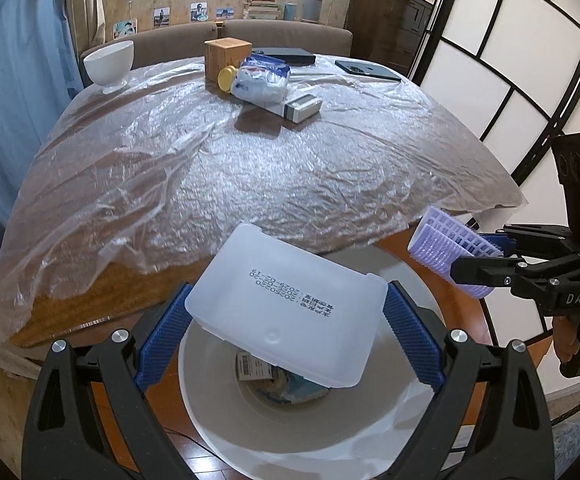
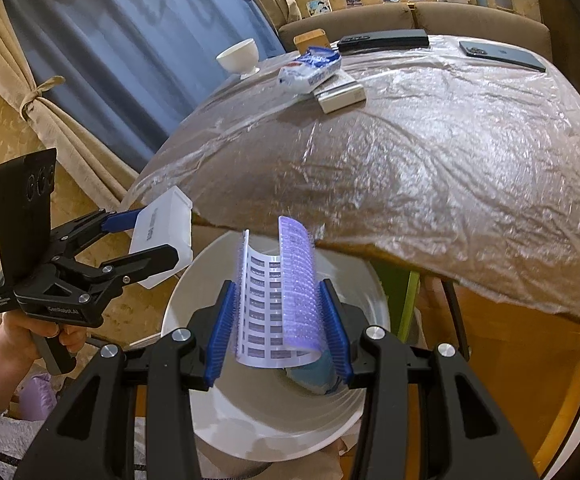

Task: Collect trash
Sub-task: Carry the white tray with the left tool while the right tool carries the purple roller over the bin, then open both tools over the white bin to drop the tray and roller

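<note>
Left wrist view shows the left tool (image 1: 286, 324) spread wide, its blue pads clamped on the short ends of a translucent white plastic box (image 1: 286, 308) (printed date codes face up). The box hangs tilted over the white trash bin (image 1: 218, 420), which stands on the floor just below the table (image 1: 90, 312) edge and already holds a labelled scrap and something blue. Right wrist view shows the right tool (image 2: 278, 332) nearly closed, pinching a purple hair roller (image 2: 286, 300) that has split open lengthwise, also above the bin. A hand (image 2: 30, 340) grips the left tool's handle. Farther back on the plastic-covered table lie a crumpled tissue pack (image 1: 260, 80), a small carton (image 1: 302, 108), a white bowl (image 1: 110, 64) and a wooden box (image 1: 226, 56).
</note>
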Available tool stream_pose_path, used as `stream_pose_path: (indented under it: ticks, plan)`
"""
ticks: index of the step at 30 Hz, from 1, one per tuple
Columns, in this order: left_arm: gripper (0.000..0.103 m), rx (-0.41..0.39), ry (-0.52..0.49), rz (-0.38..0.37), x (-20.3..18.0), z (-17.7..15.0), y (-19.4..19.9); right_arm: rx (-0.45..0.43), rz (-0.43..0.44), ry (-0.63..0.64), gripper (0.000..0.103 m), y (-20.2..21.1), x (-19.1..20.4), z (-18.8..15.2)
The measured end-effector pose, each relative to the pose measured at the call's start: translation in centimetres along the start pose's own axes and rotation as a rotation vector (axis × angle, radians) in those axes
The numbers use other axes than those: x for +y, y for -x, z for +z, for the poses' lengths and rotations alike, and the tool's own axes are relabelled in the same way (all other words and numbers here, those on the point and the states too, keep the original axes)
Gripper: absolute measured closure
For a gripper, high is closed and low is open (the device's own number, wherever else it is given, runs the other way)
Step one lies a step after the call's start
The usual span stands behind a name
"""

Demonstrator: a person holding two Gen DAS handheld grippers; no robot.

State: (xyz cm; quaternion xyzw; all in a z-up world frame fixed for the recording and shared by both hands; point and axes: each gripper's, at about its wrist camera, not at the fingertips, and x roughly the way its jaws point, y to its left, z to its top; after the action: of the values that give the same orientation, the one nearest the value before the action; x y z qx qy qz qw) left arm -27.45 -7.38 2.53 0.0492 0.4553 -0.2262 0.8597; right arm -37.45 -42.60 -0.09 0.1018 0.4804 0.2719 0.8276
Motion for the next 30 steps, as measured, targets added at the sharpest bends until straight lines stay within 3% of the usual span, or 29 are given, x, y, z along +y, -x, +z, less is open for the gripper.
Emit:
stream_pose_path:
  ticks: [30]
  plan:
    - [0.008,0.097,0.003,0.034,-1.1,-4.4,-2.8,0.082,0.013,0.004,0.061,-2.8,0.1,-2.6]
